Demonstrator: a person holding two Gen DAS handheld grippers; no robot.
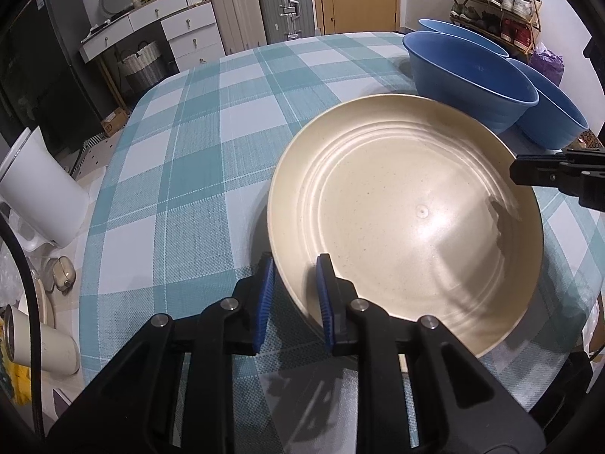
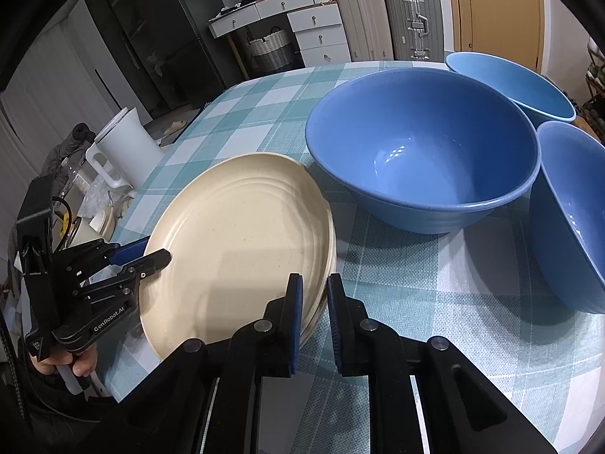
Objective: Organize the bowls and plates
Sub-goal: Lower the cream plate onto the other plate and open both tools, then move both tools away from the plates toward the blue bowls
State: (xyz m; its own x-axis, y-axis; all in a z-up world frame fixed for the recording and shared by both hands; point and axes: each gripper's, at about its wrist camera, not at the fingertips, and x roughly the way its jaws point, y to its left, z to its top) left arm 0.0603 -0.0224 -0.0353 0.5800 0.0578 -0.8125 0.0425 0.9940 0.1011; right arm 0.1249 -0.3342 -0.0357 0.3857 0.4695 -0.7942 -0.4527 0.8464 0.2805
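A stack of cream plates lies on the checked tablecloth. My left gripper straddles the top plate's near rim, one finger under and one over, closed on it; it also shows in the right wrist view. My right gripper has its jaws on either side of the stack's right rim with a narrow gap; its tip shows in the left wrist view. Three blue bowls stand beyond: a large one, one behind, one at right.
The table with teal checked cloth ends at left, where a white jug and cups stand below. Drawers, suitcases and a shoe rack are behind.
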